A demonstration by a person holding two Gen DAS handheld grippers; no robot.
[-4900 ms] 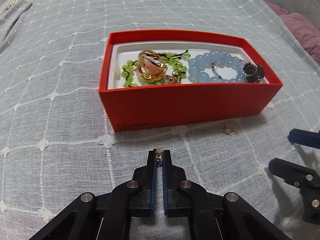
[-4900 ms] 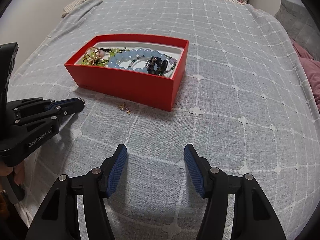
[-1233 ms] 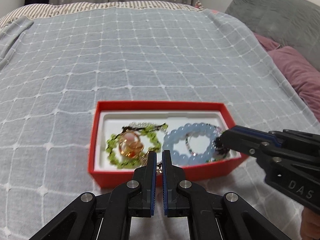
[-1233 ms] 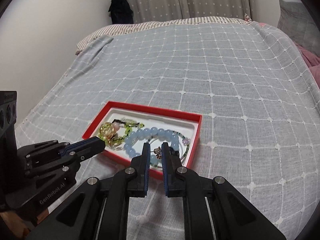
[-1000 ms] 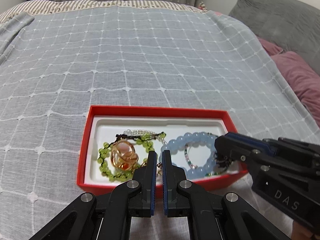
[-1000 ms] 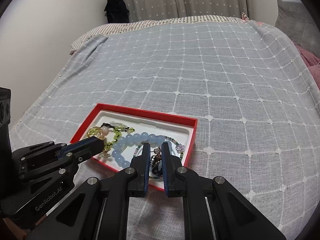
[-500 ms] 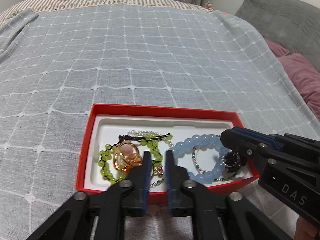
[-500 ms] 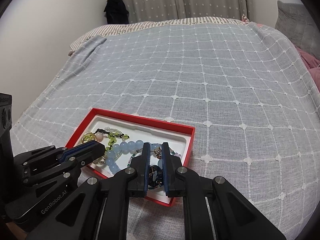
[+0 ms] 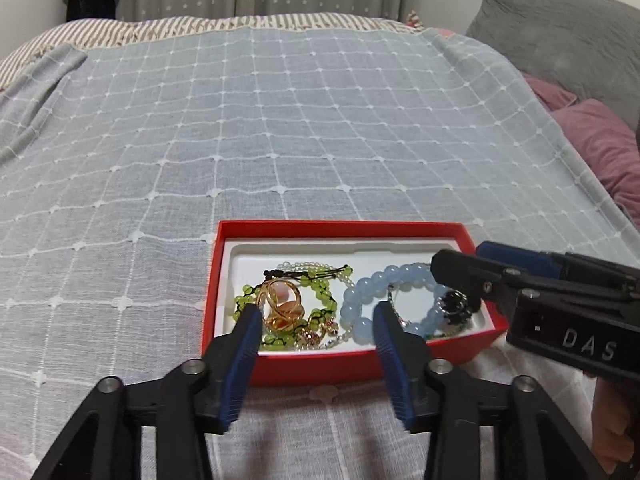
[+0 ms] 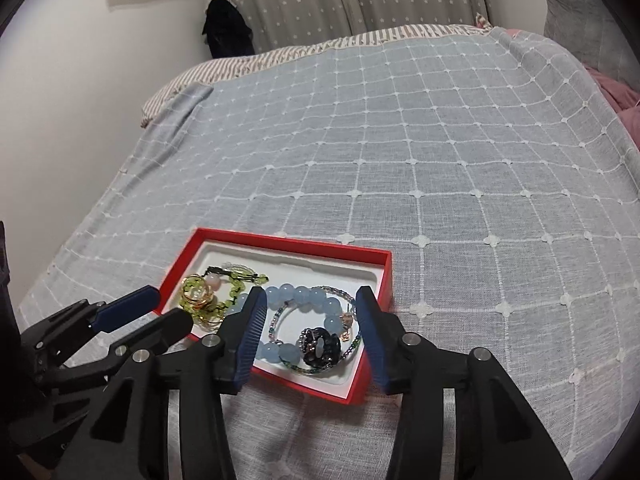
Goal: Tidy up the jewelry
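A red box point(image 9: 332, 368) with a white liner sits on the bed; it also shows in the right wrist view point(image 10: 376, 268). Inside lie a green bead bracelet point(image 9: 320, 286), a gold ring ornament point(image 9: 282, 306), a pale blue bead bracelet point(image 9: 360, 300) and a black flower piece point(image 9: 454, 304). A small gold earring point(image 10: 346, 322) lies by the blue beads point(image 10: 296, 294). My left gripper point(image 9: 316, 314) is open and empty above the box's near edge. My right gripper point(image 10: 310, 306) is open and empty above the box's right half.
The box lies on a grey-blue checked bedspread point(image 9: 280, 120). Pink pillows point(image 9: 600, 144) and a grey cushion point(image 9: 560, 44) lie at the right. A wall point(image 10: 80, 100) runs along the bed's left side, curtains at the far end.
Both grippers have opened over the box. The small earrings they held are released; one lies by the blue beads, the other dropped among the green beads.
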